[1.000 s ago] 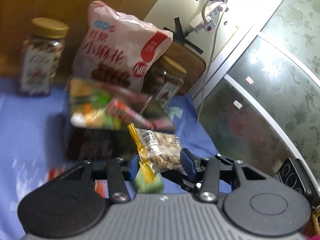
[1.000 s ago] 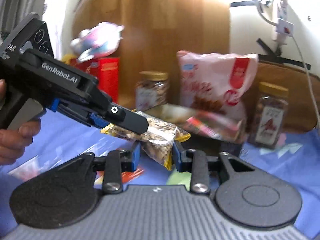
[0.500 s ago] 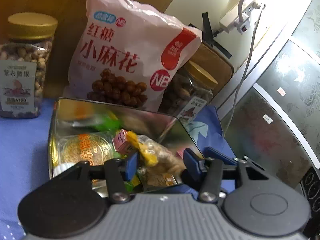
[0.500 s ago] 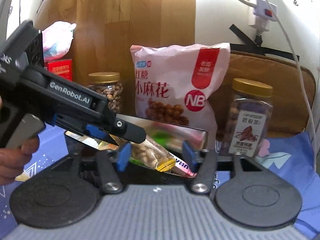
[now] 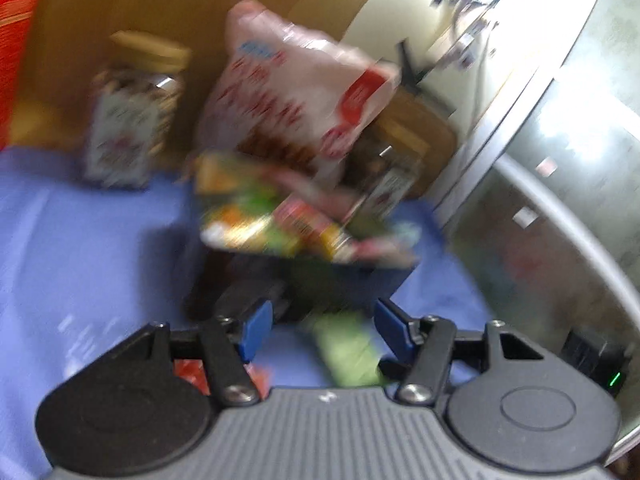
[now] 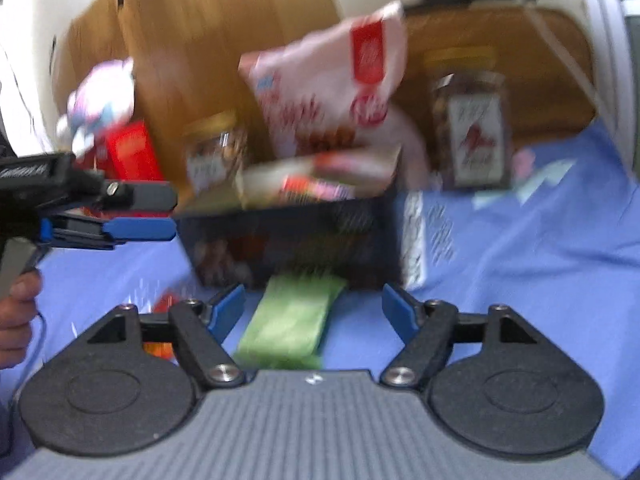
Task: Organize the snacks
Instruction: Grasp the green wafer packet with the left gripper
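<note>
Snacks fill the dark tin (image 6: 296,240) at centre frame on the blue surface (image 6: 520,260) — I see bright packets heaped at its top, blurred. A green packet (image 6: 292,320) lies on the cloth just in front of the tin, low centre, between my right tool (image 6: 314,308) fingers but not touched; those jaws have just been opening and stand wide. My left tool (image 5: 324,330) has also been opening — nothing gripped. A pink bag (image 6: 324,80) and two jars stand behind.
</note>
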The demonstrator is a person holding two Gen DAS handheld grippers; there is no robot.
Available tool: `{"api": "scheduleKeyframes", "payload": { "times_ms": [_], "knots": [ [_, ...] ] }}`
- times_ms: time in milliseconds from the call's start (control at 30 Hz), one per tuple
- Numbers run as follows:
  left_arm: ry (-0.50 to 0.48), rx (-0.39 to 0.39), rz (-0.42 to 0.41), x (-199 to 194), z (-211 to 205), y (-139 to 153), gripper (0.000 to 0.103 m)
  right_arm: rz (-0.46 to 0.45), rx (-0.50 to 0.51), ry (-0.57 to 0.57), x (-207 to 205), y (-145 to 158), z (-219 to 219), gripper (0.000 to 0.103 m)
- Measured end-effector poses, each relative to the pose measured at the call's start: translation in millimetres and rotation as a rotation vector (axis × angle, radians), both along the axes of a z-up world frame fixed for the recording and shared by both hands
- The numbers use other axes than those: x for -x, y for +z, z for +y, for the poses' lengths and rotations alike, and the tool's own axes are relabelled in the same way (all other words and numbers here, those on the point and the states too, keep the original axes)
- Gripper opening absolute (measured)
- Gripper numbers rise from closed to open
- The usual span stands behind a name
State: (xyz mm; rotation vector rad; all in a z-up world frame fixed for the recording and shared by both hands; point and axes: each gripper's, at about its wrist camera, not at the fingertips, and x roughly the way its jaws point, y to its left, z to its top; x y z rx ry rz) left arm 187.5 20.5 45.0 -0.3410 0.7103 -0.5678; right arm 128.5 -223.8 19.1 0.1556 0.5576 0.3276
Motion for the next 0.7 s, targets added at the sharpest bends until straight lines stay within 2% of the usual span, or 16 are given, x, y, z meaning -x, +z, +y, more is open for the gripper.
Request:
{"api": "scheduleKeyframes", "payload": {
  "times_ms": [167, 233, 300, 367, 400, 467, 533, 700],
  "knots": [
    [0.111, -0.215, -0.01, 27, 7, -17, 0.058, 0.036, 0.089, 0.039, -8, -10, 31, 0.083],
    [0.151, -0.269, -0.022, 36, 12, -19, 0.058, 0.052, 0.118, 0.035, -11, -15, 39, 0.083],
    [0.184, -0.29, -0.023, 43, 17, -20, 0.058, 0.054, 0.153, 0.03, -12, -20, 43, 0.082],
    [0.211, -0.297, -0.021, 49, 24, -21, 0.058, 0.035, 0.185, 0.024, -6, -19, 46, 0.066],
    [0.224, -0.305, -0.021, 53, 28, -22, 0.058, 0.033, 0.19, 0.03, -4, -18, 47, 0.064],
    [0.245, -0.323, -0.02, 59, 30, -23, 0.058, 0.032, 0.179, 0.053, 4, -15, 48, 0.062],
    [0.263, -0.334, -0.018, 63, 32, -24, 0.065, 0.01, 0.178, 0.098, 16, -11, 54, 0.062],
    [0.314, -0.38, -0.033, 75, 39, -25, 0.067, -0.12, 0.196, 0.299, 66, 4, 76, 0.062]
  ]
}}
